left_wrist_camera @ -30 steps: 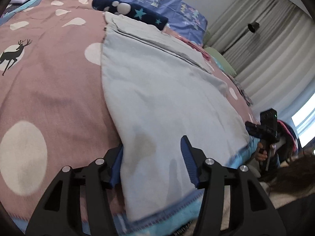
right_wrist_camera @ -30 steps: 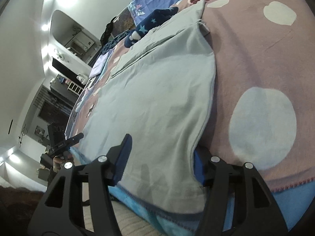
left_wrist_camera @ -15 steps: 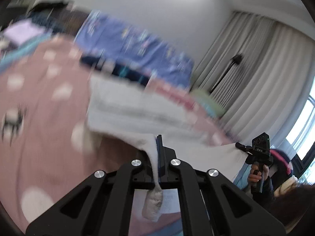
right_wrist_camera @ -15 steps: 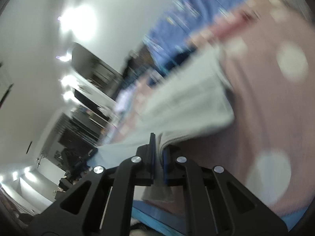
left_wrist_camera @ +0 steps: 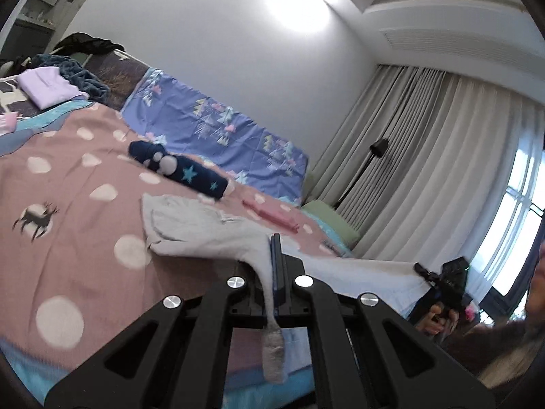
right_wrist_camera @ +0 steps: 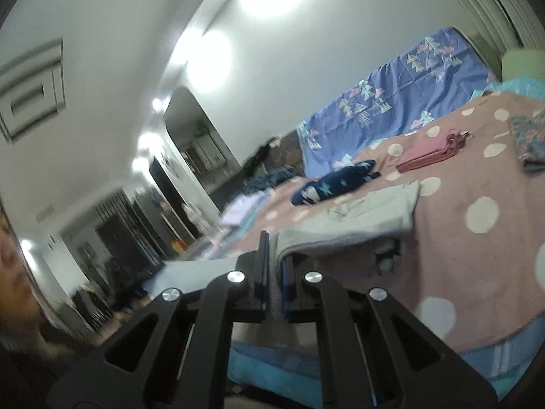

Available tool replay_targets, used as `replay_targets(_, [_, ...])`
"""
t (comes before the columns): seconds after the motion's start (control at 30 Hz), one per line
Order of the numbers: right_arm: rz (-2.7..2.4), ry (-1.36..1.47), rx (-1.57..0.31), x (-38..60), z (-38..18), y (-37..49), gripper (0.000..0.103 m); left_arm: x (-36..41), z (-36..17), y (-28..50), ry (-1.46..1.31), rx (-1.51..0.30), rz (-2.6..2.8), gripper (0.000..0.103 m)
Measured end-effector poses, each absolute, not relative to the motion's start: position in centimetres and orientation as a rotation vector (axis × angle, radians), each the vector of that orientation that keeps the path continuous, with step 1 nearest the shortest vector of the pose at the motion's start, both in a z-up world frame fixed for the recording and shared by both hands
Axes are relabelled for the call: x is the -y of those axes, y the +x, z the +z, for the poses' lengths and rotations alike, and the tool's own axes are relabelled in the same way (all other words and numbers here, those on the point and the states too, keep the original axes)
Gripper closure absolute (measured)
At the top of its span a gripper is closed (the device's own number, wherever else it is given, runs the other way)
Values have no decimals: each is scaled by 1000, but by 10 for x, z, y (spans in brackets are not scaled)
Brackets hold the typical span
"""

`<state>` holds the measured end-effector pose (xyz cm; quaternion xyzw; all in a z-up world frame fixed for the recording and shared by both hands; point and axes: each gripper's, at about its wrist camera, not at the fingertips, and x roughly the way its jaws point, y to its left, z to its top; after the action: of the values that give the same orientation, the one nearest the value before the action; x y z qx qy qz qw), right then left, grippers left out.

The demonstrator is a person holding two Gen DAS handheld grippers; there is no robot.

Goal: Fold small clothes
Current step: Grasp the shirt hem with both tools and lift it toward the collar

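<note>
A light grey garment (left_wrist_camera: pixel 204 235) lies on the pink dotted blanket (left_wrist_camera: pixel 68 204), its near hem lifted off the bed. My left gripper (left_wrist_camera: pixel 269 266) is shut on one near corner of the hem; a strip of cloth hangs down between its fingers. My right gripper (right_wrist_camera: pixel 274 262) is shut on the other near corner of the grey garment (right_wrist_camera: pixel 368 218). The far part of the garment still rests flat on the blanket (right_wrist_camera: pixel 477 272). The right gripper also shows in the left wrist view (left_wrist_camera: pixel 449 283), held in a hand.
A dark blue star-patterned roll (left_wrist_camera: pixel 180 167) lies just beyond the garment. A folded pink item (right_wrist_camera: pixel 429 153) and a patterned folded piece (right_wrist_camera: pixel 528 139) lie to the right. A lilac folded pile (left_wrist_camera: pixel 47 88) sits far left. A purple pillow (left_wrist_camera: pixel 218 129) lines the wall.
Both grippers went from open around the hem to shut on it. They have lifted the near edge up off the bed and carried it toward the far end.
</note>
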<state>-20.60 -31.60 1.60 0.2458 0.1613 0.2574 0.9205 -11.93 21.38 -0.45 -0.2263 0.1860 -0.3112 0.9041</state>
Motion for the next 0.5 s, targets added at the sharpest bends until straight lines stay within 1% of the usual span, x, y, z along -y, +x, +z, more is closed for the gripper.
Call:
replay_targets(0.07, [494, 456, -398, 310, 7, -196, 97, -208, -12, -119, -442, -415, -627, 102])
replay_targets(0.13, [489, 499, -437, 312, -7, -179, 97, -207, -23, -106, -465, -447, -620, 101])
replay_targets(0.3, [439, 637, -498, 326, -40, -134, 97, -205, -47, -70, -542, -527, -612, 101])
replay_targets(0.5, [409, 691, -540, 337, -55, -80, 97, -199, -53, -26, -561, -577, -592, 101])
